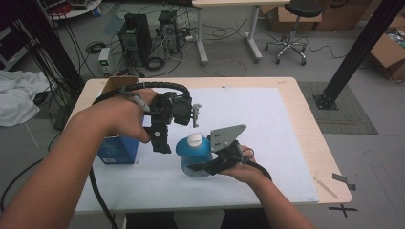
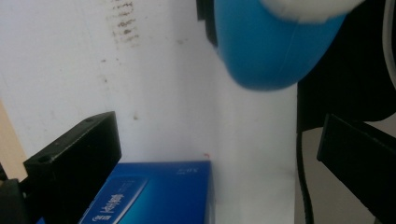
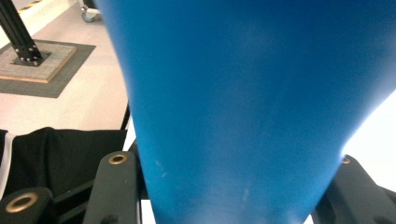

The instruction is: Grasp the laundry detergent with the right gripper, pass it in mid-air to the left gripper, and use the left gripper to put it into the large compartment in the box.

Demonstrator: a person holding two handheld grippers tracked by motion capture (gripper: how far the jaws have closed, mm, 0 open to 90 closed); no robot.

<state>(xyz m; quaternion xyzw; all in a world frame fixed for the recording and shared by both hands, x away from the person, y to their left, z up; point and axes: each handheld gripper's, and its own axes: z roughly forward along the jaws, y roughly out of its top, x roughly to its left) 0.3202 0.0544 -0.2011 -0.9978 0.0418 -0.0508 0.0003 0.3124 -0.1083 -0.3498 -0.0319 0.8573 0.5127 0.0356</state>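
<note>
Blue bottle [image 1: 193, 151] is sitting clamped in right gripper [image 1: 210, 164] jaws, low over the white worktop [image 1: 267, 124]. Left gripper [image 1: 162, 138] is pointing down beside it, jaws gaping, holding nothing, above the blue box [image 1: 117, 150].

1. The high view is evenly lit and fairly soft, with faint shadows under the hands on the white sheet [image 1: 267, 124].
2. In the left gripper view the blue bottle [image 2: 275, 46] is blurred and its white cap is washed out.
3. The right gripper view is out of focus up close, and its right edge glares white.
</note>
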